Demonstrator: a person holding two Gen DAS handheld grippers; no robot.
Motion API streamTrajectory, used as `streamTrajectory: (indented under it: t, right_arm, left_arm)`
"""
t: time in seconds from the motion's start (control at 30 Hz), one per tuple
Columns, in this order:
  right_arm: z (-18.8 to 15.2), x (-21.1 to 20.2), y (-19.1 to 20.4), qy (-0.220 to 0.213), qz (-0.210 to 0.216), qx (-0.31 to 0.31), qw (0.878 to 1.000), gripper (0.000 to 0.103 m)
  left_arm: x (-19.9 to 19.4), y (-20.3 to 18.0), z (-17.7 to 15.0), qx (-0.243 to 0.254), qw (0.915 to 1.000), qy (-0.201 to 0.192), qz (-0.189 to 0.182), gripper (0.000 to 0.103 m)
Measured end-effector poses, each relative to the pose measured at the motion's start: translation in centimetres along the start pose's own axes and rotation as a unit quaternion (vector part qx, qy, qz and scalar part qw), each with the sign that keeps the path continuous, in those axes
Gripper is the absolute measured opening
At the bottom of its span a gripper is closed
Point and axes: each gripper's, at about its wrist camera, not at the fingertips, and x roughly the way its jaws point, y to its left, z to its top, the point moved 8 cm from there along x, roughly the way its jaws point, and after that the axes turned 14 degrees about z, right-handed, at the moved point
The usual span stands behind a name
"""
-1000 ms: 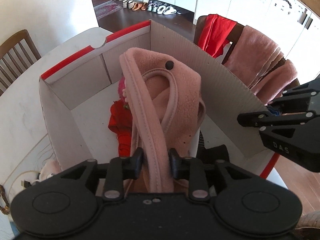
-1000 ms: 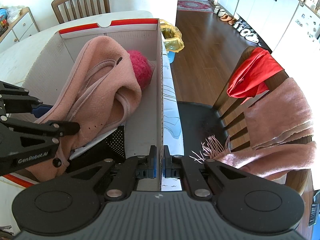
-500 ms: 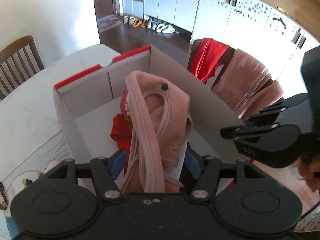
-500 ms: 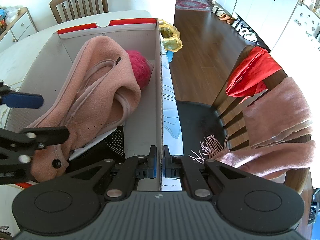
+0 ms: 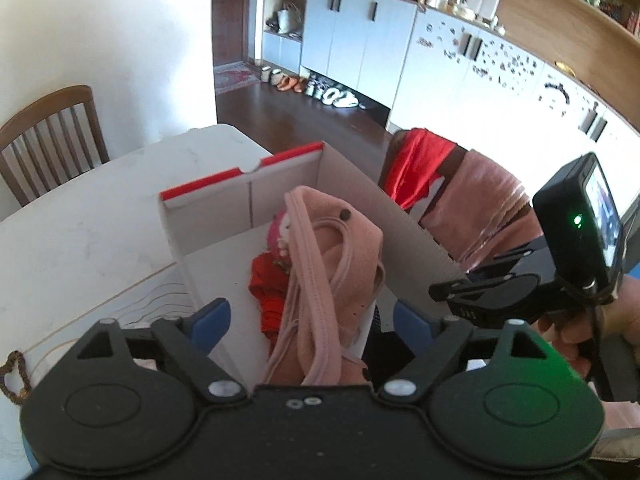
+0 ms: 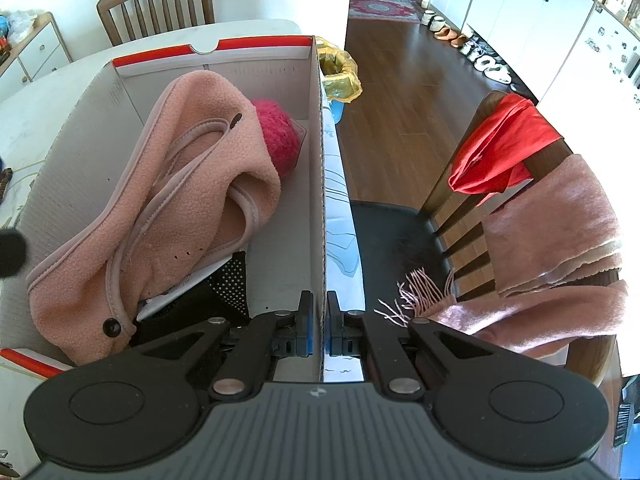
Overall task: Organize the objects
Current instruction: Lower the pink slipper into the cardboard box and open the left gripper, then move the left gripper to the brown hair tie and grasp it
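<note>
A white cardboard box with a red rim point(image 5: 240, 176) point(image 6: 304, 168) stands on the white table. A pink fleece garment point(image 5: 332, 264) point(image 6: 188, 184) lies in it, over a magenta fuzzy item point(image 6: 280, 140), a red item point(image 5: 268, 292) and a black dotted item point(image 6: 228, 288). My left gripper point(image 5: 310, 316) is open, raised above the box's near end, apart from the garment. My right gripper point(image 6: 319, 332) is shut on the box's right wall; it also shows in the left wrist view point(image 5: 480, 296).
A wooden chair point(image 6: 452, 216) right of the box carries a red cloth point(image 6: 500, 152) and a pink fringed scarf point(image 6: 552, 240). Another chair point(image 6: 156, 0) stands beyond the table. A yellow bag point(image 6: 340, 72) sits past the box. A cord point(image 5: 16, 376) lies at the table's left.
My left gripper has opened, let go of the pink garment and pulled up and back. The garment has settled in the box. My right gripper has kept its hold on the box wall.
</note>
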Motion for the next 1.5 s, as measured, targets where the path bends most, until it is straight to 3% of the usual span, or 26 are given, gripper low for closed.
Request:
streamTrajectory:
  t: [0.2, 0.6, 1.1, 1.33, 1.5]
  right_arm:
    - [0.0, 0.0, 0.0, 0.001, 0.001, 0.000, 1.000, 0.004]
    - [-0.1, -0.1, 0.0, 0.003, 0.000, 0.000, 1.000, 0.004]
    - [0.0, 0.2, 0.2, 0.014, -0.015, -0.005, 1.000, 0.005]
    - [0.1, 0.2, 0.2, 0.018, -0.017, -0.002, 1.000, 0.004]
    - [0.2, 0.3, 0.3, 0.021, -0.021, -0.002, 1.000, 0.005]
  left_arm:
    - [-1.3, 2.8, -0.2, -0.029, 0.9993, -0.017, 0.016, 0.102]
    - [-0.8, 11.7, -2.5, -0.103, 0.9907, 0.003, 0.088, 0.102]
    - [0.5, 23.7, -5.4, -0.171, 0.9656, 0.016, 0.195, 0.102]
    - [2.9, 29.3, -7.5, -0.174, 0.9524, 0.042, 0.247, 0.102]
    - [5.1, 31.7, -9.1, -0.173, 0.9467, 0.066, 0.264, 0.100]
